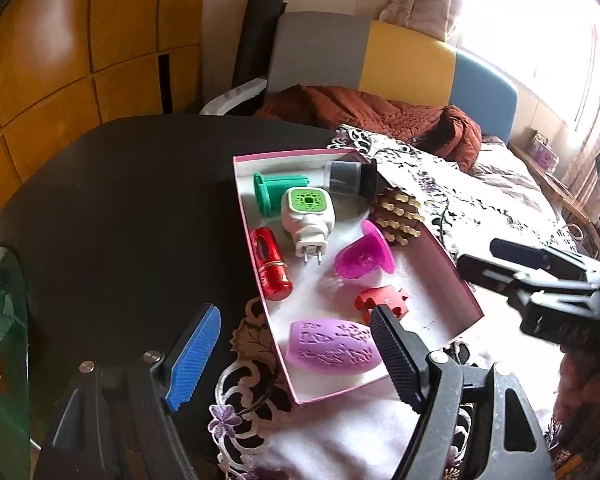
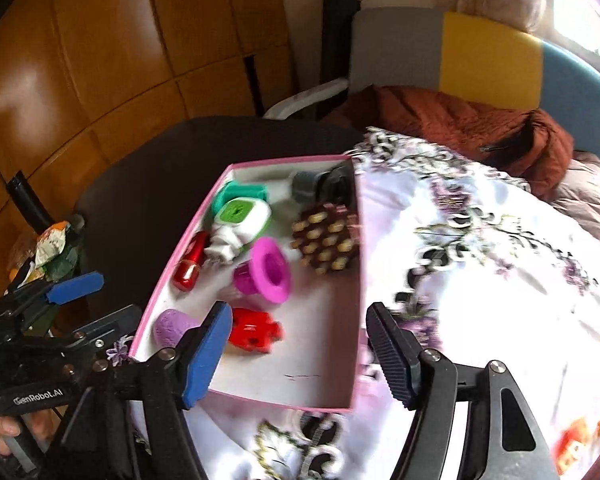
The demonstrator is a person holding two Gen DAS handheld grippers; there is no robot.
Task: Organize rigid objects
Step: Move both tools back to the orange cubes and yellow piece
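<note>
Just beyond open right claw: red piece, inside pink box.

I'm working in someone's home, a lived-in room. Wooden wall panels run along the left, and a chair with grey, yellow and blue back sections holds a rust-coloured quilted jacket. The dark round table wears a floral lace cloth. Bright daylight floods from the right, probably a curtained window, though it's washed out.
</note>
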